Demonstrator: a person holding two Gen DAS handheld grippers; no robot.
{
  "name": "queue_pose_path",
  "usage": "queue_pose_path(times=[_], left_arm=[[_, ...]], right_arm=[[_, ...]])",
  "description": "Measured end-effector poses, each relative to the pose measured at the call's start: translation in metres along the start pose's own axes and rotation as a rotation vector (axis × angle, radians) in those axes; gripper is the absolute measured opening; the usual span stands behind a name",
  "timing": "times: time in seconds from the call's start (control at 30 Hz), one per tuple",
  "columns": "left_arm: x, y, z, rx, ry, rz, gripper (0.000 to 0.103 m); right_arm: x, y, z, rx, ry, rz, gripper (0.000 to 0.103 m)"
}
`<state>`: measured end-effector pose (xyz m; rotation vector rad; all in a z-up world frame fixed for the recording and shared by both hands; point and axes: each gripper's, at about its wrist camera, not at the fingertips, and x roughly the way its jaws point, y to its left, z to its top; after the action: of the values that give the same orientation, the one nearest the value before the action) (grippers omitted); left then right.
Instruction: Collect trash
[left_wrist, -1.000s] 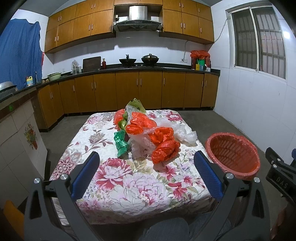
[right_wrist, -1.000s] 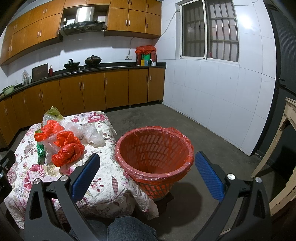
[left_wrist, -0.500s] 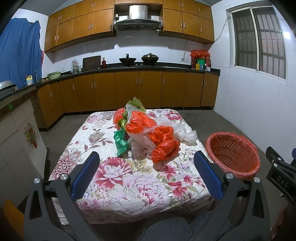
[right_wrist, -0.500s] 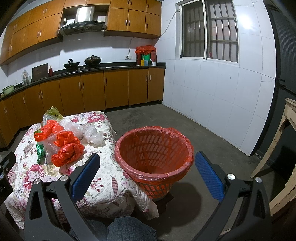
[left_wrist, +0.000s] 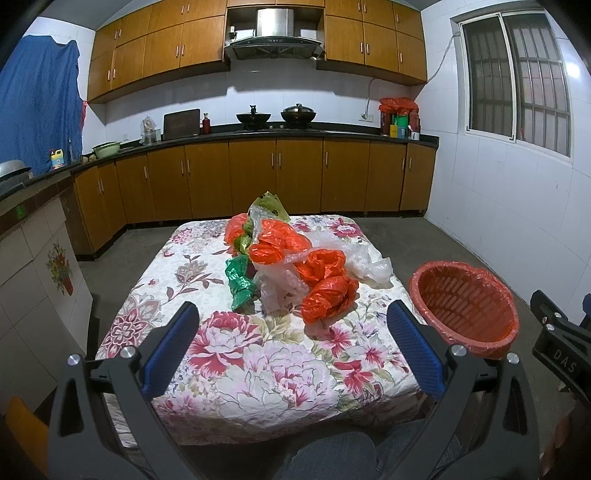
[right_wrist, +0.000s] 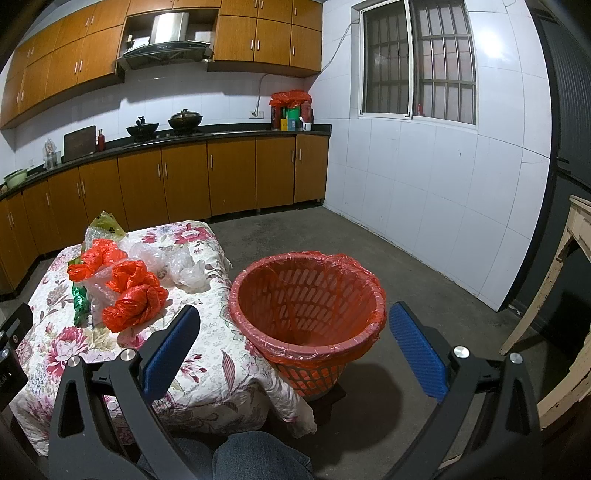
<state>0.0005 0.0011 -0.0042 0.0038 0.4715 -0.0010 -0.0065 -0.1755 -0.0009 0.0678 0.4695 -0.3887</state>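
Observation:
A heap of crumpled plastic bags lies on the flowered tablecloth (left_wrist: 258, 362): orange bags (left_wrist: 328, 295), a green bag (left_wrist: 240, 282), clear bags (left_wrist: 365, 262) and a yellow-green wrapper (left_wrist: 269, 205). The heap also shows in the right wrist view (right_wrist: 133, 302). An orange basket with a red liner (left_wrist: 465, 306) (right_wrist: 306, 299) stands beside the table's right edge. My left gripper (left_wrist: 291, 343) is open and empty over the table's near edge, short of the heap. My right gripper (right_wrist: 293, 347) is open and empty, just before the basket.
Wooden kitchen cabinets and a dark counter (left_wrist: 258, 136) with pots run along the back wall. A tiled counter (left_wrist: 33, 251) stands to the left. A worn wooden frame (right_wrist: 561, 295) stands at the far right. Grey concrete floor (right_wrist: 424, 295) surrounds the table.

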Motion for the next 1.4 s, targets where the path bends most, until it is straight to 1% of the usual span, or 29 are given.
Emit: queue_pose_path(times=[1.17, 1.23, 1.33, 1.4], left_arm=[[0.005, -0.001, -0.006, -0.004, 0.007, 0.008, 0.099], [0.011, -0.002, -0.015, -0.005, 0.009, 0.023, 0.099], [0.016, 0.004, -0.018, -0.015, 0.017, 0.045, 0.099], [0.022, 0.012, -0.019, -0.026, 0.029, 0.064, 0.099]], right_arm=[[0.002, 0.002, 0.002, -0.001, 0.001, 0.001, 0.101], [0.003, -0.002, 0.001, 0.006, -0.001, 0.011, 0.101], [0.008, -0.002, 0.001, 0.025, 0.001, 0.046, 0.101], [0.018, 0.002, -0.002, 0.047, -0.009, 0.092, 0.101]])
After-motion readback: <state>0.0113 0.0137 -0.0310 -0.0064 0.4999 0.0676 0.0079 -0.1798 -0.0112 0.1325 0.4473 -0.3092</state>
